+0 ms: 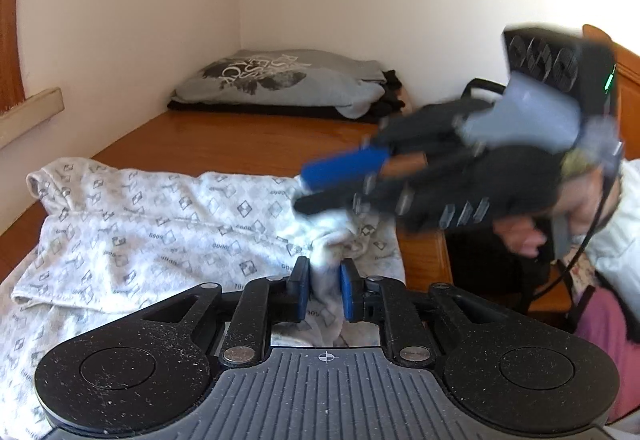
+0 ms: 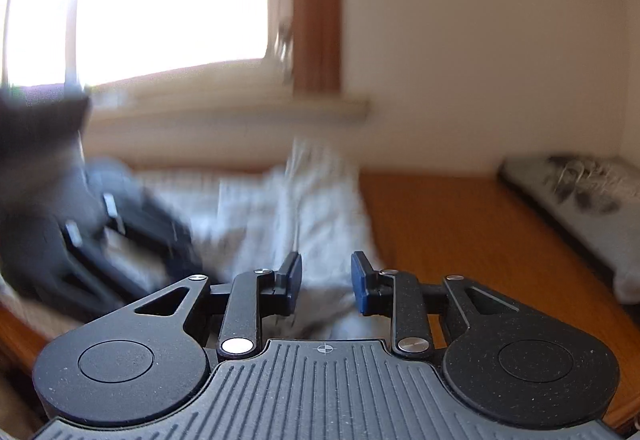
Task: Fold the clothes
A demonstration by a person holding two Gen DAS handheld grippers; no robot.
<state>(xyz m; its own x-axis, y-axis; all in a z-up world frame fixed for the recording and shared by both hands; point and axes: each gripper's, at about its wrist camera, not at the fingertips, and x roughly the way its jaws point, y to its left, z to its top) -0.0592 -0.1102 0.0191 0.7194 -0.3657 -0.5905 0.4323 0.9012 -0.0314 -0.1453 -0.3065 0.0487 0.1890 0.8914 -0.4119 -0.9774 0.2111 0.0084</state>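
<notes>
Wooden counter (image 1: pixel 248 144) carries everything; places below are relative to it.

White patterned garment (image 1: pixel 132 232): spread over the near half of the counter, rumpled, one rolled edge at the far-left side, part of it hanging past the near edge. Right wrist view is motion-blurred but shows the same cloth rising in a ridge mid-counter.

Folded stack, grey printed shirt (image 1: pixel 280 82) on top of dark items: far corner of the counter against the wall. Looks finished.

Left tool (image 1: pixel 325 290): pads pressed on a bunched pinch of the white garment near the counter's right edge, cloth pulled up into a peak between them. Gripping.

Right tool (image 2: pixel 326 282): jaws stand apart, nothing pressed between the pads, cloth only lies beneath. In the left view it hovers just over the same bunched spot, blurred.

Handling, my read: thin cotton-like knit, light, limp, no stiffness, so it sags and drags wherever unsupported. Not fragile, not slippery on wood. A single-point pinch just bunches it. Better to take hold at two spread points along a hem or at the shoulder seams, one tool each, keep tension between them, then lay over.
</notes>
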